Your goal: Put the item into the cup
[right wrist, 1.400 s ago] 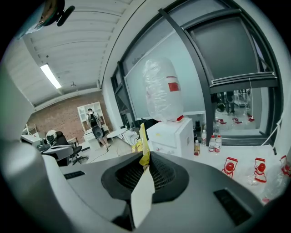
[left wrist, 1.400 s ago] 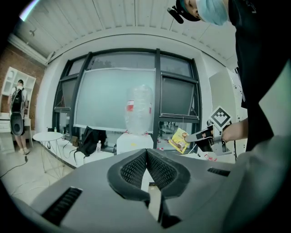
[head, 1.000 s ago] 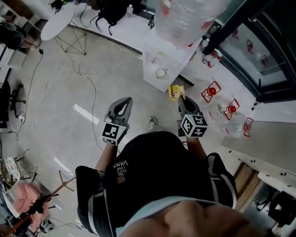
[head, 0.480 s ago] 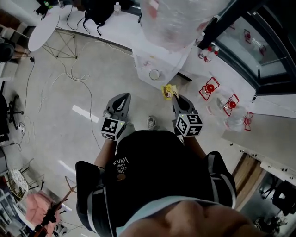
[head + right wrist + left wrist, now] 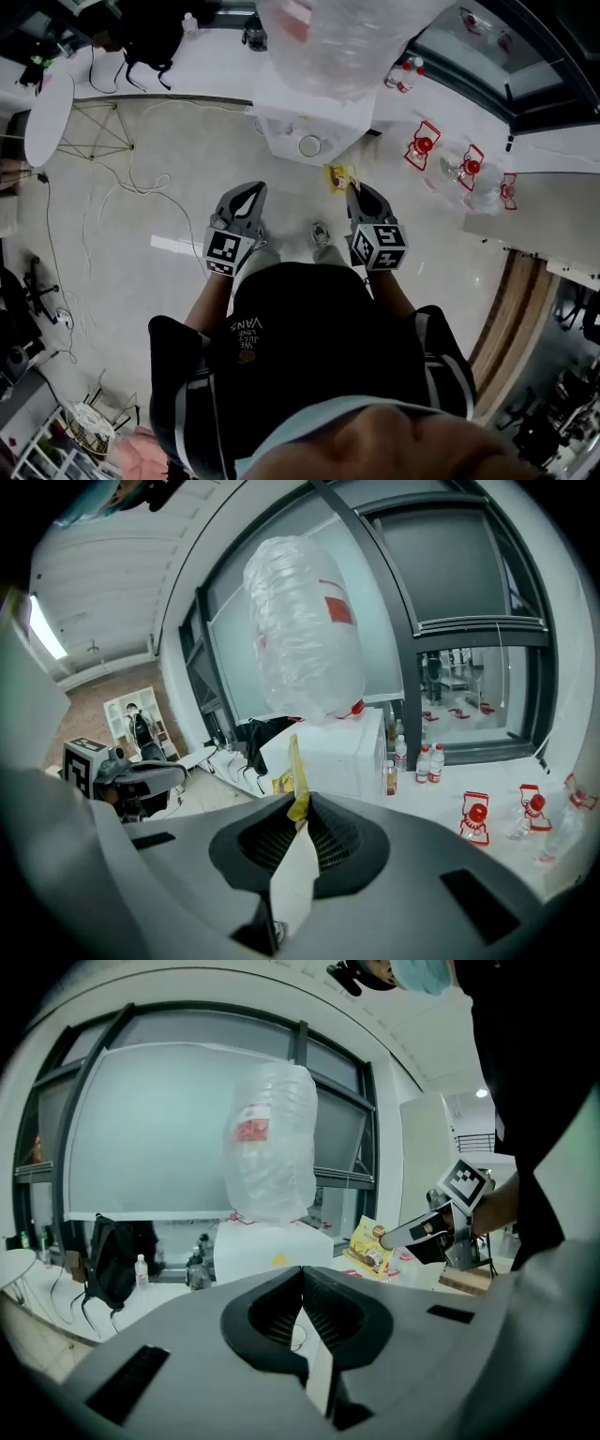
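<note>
Packet [image 5: 337, 176] carried nearer cup [image 5: 310, 145]; right gripper [image 5: 352, 189] jaws clench it, long axis pointing ahead; left gripper [image 5: 247, 191] jaws closed, empty.

Packet held, cup waiting

A small yellow packet [image 5: 336, 176] stands upright and edge-on, pinched by its lower end in the right tongs [image 5: 351, 190]. A round white cup [image 5: 310, 145] sits mouth-up on a white cabinet [image 5: 277, 122], near the packet at its 11 o'clock, not touching it.

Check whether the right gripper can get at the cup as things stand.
Probably yes. The right gripper, shut on the yellow packet, is close to the cup on the white stand, with open space between them. The big bottle overhangs the stand, so headroom may be tight.
</note>
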